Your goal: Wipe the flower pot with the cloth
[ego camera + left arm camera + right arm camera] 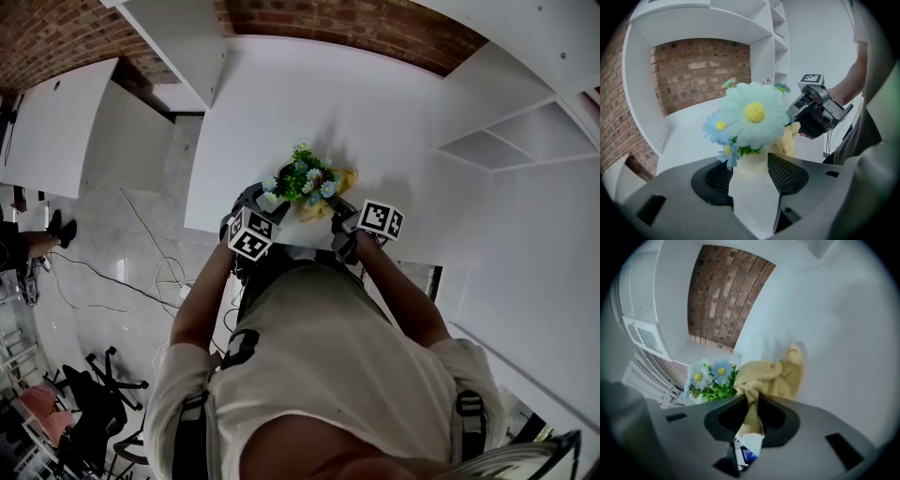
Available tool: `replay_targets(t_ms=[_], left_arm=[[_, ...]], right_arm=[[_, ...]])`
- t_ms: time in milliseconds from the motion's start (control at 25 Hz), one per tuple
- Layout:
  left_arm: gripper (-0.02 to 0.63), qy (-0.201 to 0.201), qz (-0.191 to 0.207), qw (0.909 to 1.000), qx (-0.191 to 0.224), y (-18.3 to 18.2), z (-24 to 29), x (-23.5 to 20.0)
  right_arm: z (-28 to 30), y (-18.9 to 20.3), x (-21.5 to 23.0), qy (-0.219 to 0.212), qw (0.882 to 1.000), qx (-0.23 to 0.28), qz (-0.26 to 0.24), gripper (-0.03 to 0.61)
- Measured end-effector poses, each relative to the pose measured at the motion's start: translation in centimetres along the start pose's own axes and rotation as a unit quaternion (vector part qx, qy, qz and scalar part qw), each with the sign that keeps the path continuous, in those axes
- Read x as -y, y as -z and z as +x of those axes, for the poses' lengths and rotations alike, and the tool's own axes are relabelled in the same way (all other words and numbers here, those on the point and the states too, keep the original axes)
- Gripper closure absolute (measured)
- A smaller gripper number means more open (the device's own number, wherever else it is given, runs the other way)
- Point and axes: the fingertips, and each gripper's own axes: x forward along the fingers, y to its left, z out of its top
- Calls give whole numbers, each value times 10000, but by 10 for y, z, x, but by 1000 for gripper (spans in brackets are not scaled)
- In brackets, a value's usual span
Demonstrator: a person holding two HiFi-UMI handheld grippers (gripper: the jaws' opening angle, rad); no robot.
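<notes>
I count one flower pot (753,201), one cloth (771,376) and two claws. My left claw (751,174) grips the pot between wide-set jaws. It is plain white, topped with pale blue, yellow-centred daisies (752,115). My right claw (751,416) pinches the yellow cloth, which bunches just ahead of it.

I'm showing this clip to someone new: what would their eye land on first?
First, the pale blue daisies in a white flower pot, gripped by the left tool near the front edge of the white table. Next, the yellow cloth pinched in the right tool, bunched right beside the flowers.
</notes>
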Motion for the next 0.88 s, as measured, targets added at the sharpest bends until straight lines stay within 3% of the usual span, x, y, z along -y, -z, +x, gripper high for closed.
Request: replay_targets(t_ms=[240,560,880], left_arm=[[374,55,-99,9999,-10,-4,5,8],[374,-13,-331,9994,71,-5,2,22],[374,157,72,9998,64,-4,-8,13]], right_arm=[[6,-12,-6,13,9998,181,-82,506],[11,15,2,67,9999,-10,87,506],[9,17,8,164,9997,-164,-40,506]])
